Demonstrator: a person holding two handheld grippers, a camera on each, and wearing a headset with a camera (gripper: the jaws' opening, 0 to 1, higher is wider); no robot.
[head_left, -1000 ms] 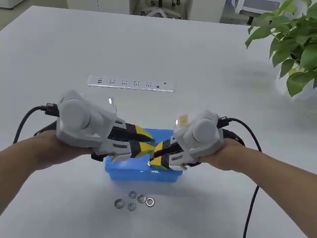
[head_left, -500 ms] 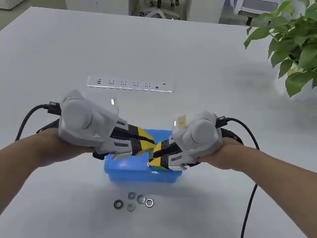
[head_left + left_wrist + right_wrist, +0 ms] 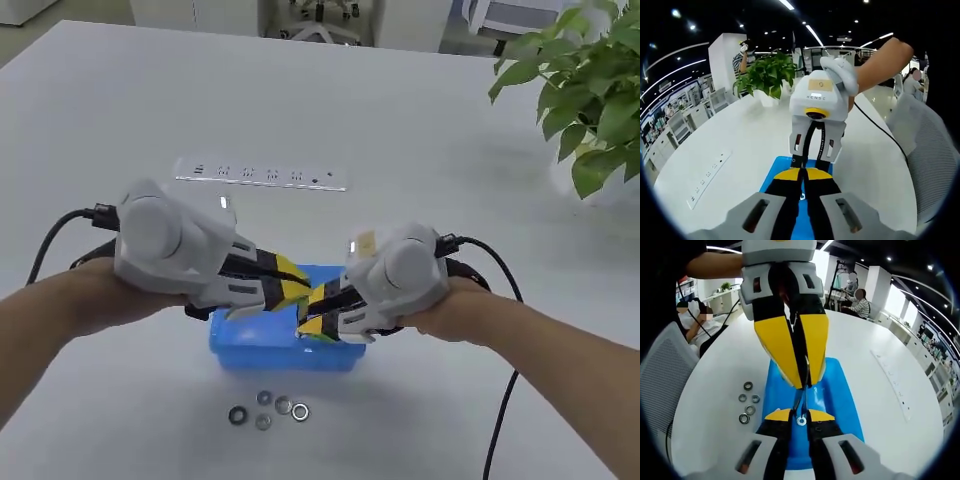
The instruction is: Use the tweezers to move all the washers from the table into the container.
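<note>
White table (image 3: 420, 150) spreads out under both grippers, which meet tip to tip over the blue container (image 3: 285, 352). The left gripper (image 3: 290, 283) has its fingers together, clamped on the tweezers (image 3: 801, 397), whose tips reach down to a washer (image 3: 801, 420) just ahead of the right gripper's (image 3: 312, 312) fingertips. The right fingers stand a slit apart; whether they pinch anything I cannot tell. Loose washers (image 3: 268, 410) lie on the table near the fingers, just beside the container.
</note>
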